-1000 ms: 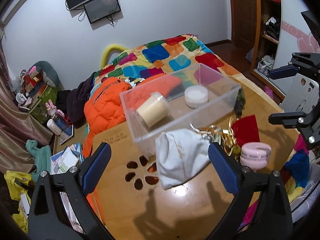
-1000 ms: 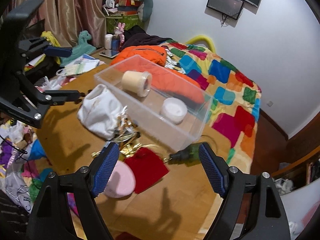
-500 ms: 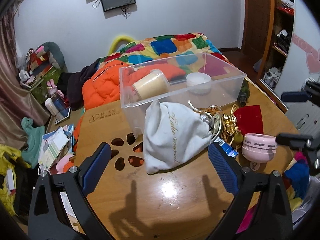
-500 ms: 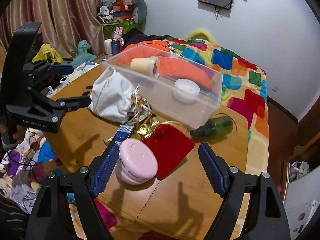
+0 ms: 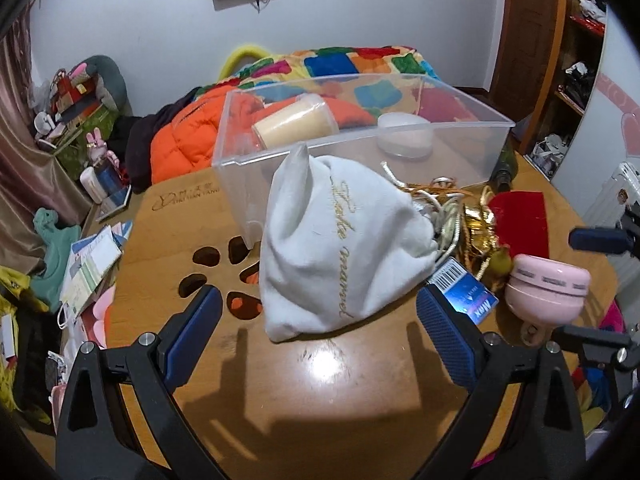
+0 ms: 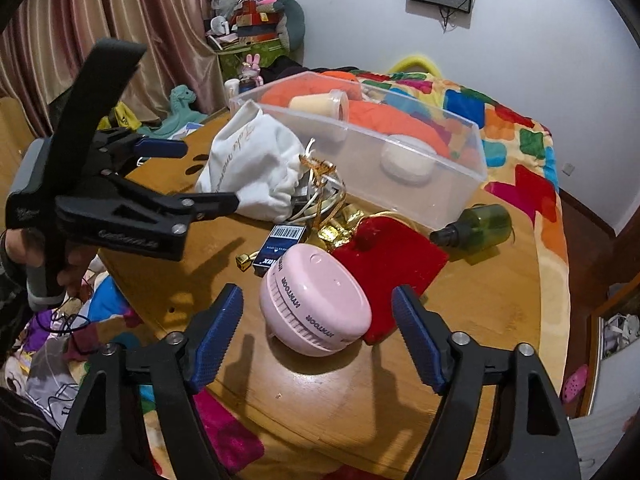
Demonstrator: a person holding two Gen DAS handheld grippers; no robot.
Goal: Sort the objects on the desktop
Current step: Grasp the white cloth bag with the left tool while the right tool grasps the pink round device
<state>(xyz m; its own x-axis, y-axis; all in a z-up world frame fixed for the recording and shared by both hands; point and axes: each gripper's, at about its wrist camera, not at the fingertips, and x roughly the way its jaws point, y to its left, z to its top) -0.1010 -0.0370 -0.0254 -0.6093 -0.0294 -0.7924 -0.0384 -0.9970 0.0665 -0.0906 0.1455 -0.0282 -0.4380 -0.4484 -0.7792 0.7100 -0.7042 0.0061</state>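
Right wrist view: right gripper (image 6: 316, 332) straddles the pink fan (image 6: 314, 302), jaws closing, pads not yet on it, nothing gripped. Looks lined up across the fan's round body for a side pinch. Behind it: red pouch (image 6: 394, 258), blue box (image 6: 280, 248), green bottle (image 6: 476, 226), then the clear bin (image 6: 420, 184) with a cream roll (image 6: 320, 106) and a white puck (image 6: 406, 160) already in, so presumably the drop target.

Left wrist view: left gripper (image 5: 320, 332) wide open, empty, framing the white drawstring bag (image 5: 340, 248) on the table (image 5: 320, 392); likely its pick. Only this view shows the paw cutouts (image 5: 218, 276) beside the bag; only the right view shows the bottle whole and the hand (image 6: 60, 256) on the left tool.
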